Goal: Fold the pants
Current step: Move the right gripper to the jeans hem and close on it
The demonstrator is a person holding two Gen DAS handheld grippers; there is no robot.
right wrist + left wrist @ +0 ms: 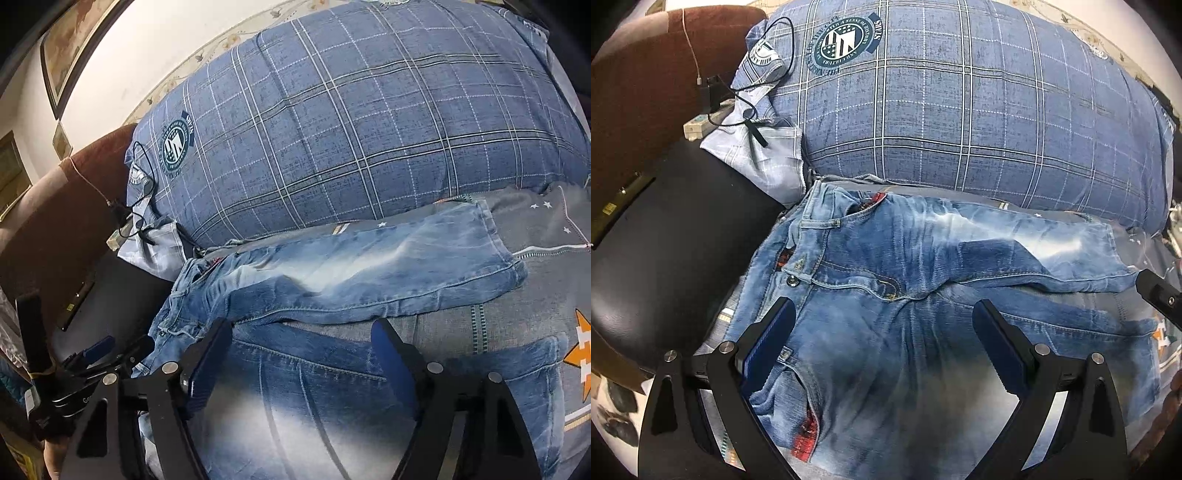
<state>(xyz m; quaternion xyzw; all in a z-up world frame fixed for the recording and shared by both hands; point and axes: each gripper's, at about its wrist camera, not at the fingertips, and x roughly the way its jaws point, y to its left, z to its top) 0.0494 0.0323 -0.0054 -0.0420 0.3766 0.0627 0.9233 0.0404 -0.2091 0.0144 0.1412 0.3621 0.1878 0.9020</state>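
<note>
Big blue plaid quilt [960, 110] bulks beyond my fingertips. Jeans [905, 295] lie flat on the grey bedspread [535, 229], spread under and ahead of both my grippers, waistband past my left finger, legs running right. Left gripper [882, 325] jaws wide apart, holding nothing, over the crotch seam. Right gripper [303, 343] also spread, empty, above a leg. Black cable [750, 92] far left.

Faded jeans [923, 280] flat (legs apart)
</note>
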